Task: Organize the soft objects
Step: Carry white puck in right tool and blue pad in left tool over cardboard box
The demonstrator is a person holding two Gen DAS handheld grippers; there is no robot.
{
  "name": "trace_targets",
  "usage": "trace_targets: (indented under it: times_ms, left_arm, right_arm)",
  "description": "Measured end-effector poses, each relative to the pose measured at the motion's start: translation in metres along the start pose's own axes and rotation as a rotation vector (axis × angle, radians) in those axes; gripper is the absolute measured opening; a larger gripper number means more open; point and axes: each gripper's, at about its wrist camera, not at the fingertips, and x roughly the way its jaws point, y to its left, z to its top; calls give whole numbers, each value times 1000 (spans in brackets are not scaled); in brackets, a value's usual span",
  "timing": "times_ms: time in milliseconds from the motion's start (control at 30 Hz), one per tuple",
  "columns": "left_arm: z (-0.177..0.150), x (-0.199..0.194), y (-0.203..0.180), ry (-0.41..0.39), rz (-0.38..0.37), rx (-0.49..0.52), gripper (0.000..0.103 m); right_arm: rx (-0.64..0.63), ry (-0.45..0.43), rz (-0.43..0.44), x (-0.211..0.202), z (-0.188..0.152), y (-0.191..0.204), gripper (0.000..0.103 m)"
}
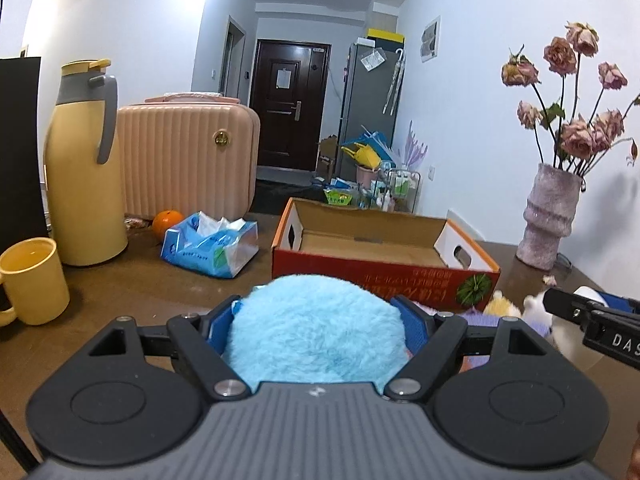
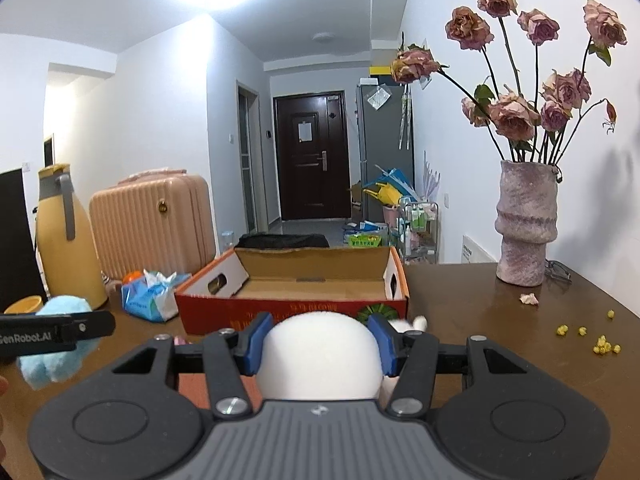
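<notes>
My left gripper (image 1: 320, 312) is shut on a fluffy light-blue plush toy (image 1: 316, 332), whose round body fills the gap between the blue pads. My right gripper (image 2: 320, 336) is shut on a white plush toy (image 2: 320, 356), pressed between its pads. Each gripper shows in the other's view: the right one (image 1: 560, 304) with the white toy at the right edge, the left one (image 2: 96, 326) with the blue toy (image 2: 60, 344) at the left edge. An open red cardboard box (image 1: 384, 276) (image 2: 296, 312) stands on the brown table just beyond both toys; its inside looks bare.
On the left stand a yellow thermos jug (image 1: 86, 168), a yellow mug (image 1: 34, 280), a pink case (image 1: 188, 156), an orange (image 1: 167, 222) and a blue tissue pack (image 1: 210, 246). A vase of dried roses (image 2: 526, 224) stands at the right, with petals and yellow bits (image 2: 600, 344) scattered nearby.
</notes>
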Motion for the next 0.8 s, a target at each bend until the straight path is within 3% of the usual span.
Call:
trace_targets:
  times_ms: [400, 800]
  left_arm:
    - [19, 31, -10, 1, -2, -18, 81]
    - [46, 63, -2, -15, 50, -53, 81]
  right_arm:
    - [13, -35, -5, 34, 21, 3, 52]
    - [3, -29, 8, 74, 40, 8, 52]
